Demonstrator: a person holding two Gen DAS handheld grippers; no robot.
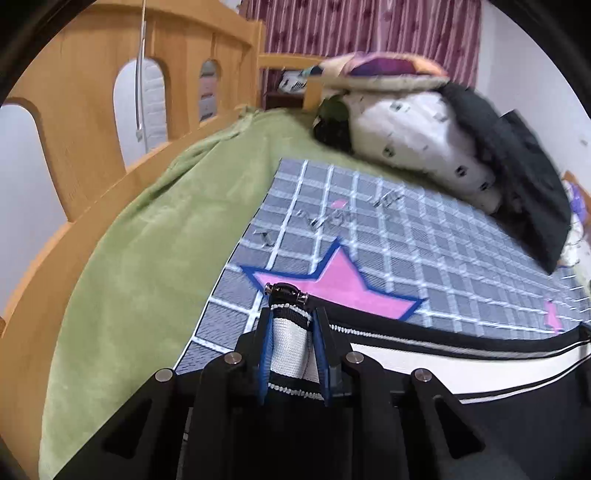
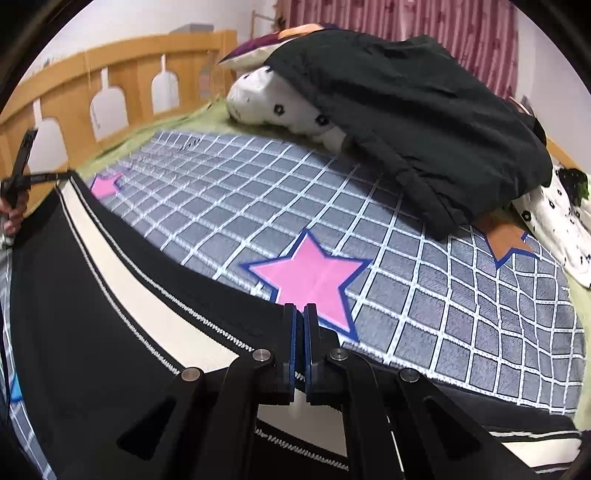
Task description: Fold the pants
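- The pants (image 2: 110, 295) are black, smooth fabric with a broad cream stripe down the side, edged by thin white zigzag stitching. They lie stretched across the near edge of the bed, over the checked sheet (image 2: 258, 206).
- The left gripper (image 1: 291, 317) is clamped on one end of the pants: its blue-padded fingers (image 1: 264, 354) squeeze a bunched fold of ribbed white-and-black band, with a small black cord stopper with metal ends (image 1: 286, 290) poking out just above the tips.
- The right gripper (image 2: 300, 314) has its flat blue-lined fingers drawn tight together; only a thin slit shows between them, and they pinch the black edge of the pants at the other end.
- In the right wrist view the left gripper appears as a black frame at the far left, near the headboard side, held by a hand (image 2: 14, 218).
- The sheet is grey-blue woven cloth with a pale grid of lines and flat pink stars outlined in dark blue (image 2: 310, 277).
- A fuzzy green blanket (image 1: 147, 240) runs along the bed's left edge beside a pale wooden rail with arched cut-outs (image 1: 92, 110).
- At the far end lie a puffy white pillow with small dark prints (image 1: 413, 133) and a crumpled dark garment (image 2: 406, 110) draped over it.
- Ribbed maroon curtains (image 1: 369, 29) hang behind.
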